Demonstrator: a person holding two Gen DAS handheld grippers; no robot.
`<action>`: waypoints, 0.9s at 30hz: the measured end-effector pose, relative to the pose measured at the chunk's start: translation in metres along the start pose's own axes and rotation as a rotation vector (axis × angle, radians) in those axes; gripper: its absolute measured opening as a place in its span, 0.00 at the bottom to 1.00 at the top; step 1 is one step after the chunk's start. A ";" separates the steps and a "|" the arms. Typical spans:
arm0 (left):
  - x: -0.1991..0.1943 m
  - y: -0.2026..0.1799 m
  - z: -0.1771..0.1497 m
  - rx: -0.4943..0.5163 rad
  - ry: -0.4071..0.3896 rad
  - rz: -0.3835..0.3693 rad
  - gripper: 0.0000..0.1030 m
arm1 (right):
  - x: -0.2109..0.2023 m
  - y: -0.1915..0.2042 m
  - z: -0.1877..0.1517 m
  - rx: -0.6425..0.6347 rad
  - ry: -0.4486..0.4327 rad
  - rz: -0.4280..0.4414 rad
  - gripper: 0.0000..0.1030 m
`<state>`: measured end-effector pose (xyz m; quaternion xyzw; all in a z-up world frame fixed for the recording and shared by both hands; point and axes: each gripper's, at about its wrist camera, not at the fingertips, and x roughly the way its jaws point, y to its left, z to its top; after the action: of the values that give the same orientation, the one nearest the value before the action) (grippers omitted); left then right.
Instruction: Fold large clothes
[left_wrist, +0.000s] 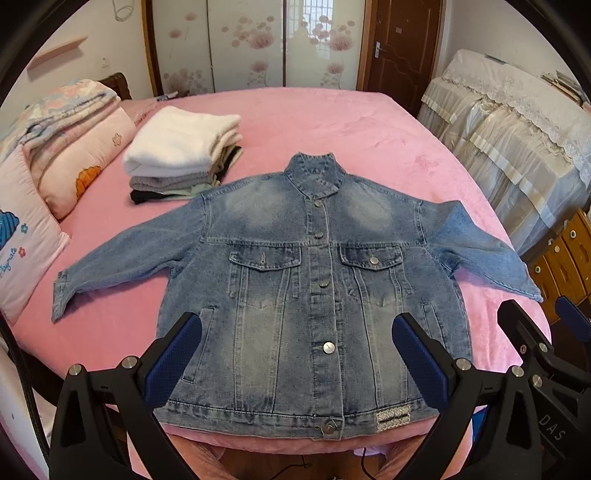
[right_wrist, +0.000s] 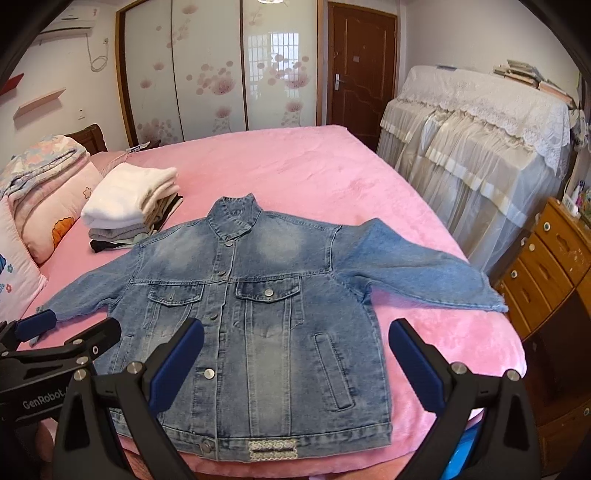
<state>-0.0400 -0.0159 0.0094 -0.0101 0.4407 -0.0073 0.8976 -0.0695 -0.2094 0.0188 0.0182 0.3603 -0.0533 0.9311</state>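
A blue denim jacket (left_wrist: 288, 280) lies flat and buttoned, front up, on the pink bed (left_wrist: 332, 122), collar far, hem at the near edge, both sleeves spread out to the sides. My left gripper (left_wrist: 295, 332) hovers open above the jacket's lower half, nothing between its blue pads. The right gripper (right_wrist: 295, 336) is open too, above the jacket's (right_wrist: 258, 295) lower right part, and holds nothing. In the left wrist view the right gripper's fingers (left_wrist: 517, 321) show at the right edge. The left gripper's fingers (right_wrist: 107, 328) show at the left of the right wrist view.
A stack of folded clothes (left_wrist: 181, 158) with a white piece on top sits at the jacket's far left. Pillows and a folded quilt (left_wrist: 66, 147) line the bed's left side. A lace-covered piece of furniture (right_wrist: 480, 155) and a wooden drawer chest (right_wrist: 546, 266) stand to the right.
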 end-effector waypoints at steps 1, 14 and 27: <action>-0.002 -0.001 0.000 0.006 -0.012 0.010 0.99 | -0.001 0.000 0.000 -0.004 -0.003 -0.002 0.98; -0.007 0.001 -0.001 -0.015 -0.014 -0.006 0.99 | -0.006 0.002 -0.009 -0.036 -0.004 -0.018 0.98; -0.012 0.001 -0.006 -0.026 -0.013 -0.011 0.99 | -0.005 -0.002 -0.015 -0.038 0.039 0.056 0.98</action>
<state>-0.0518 -0.0148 0.0149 -0.0244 0.4351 -0.0064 0.9000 -0.0840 -0.2099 0.0111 0.0118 0.3785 -0.0201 0.9253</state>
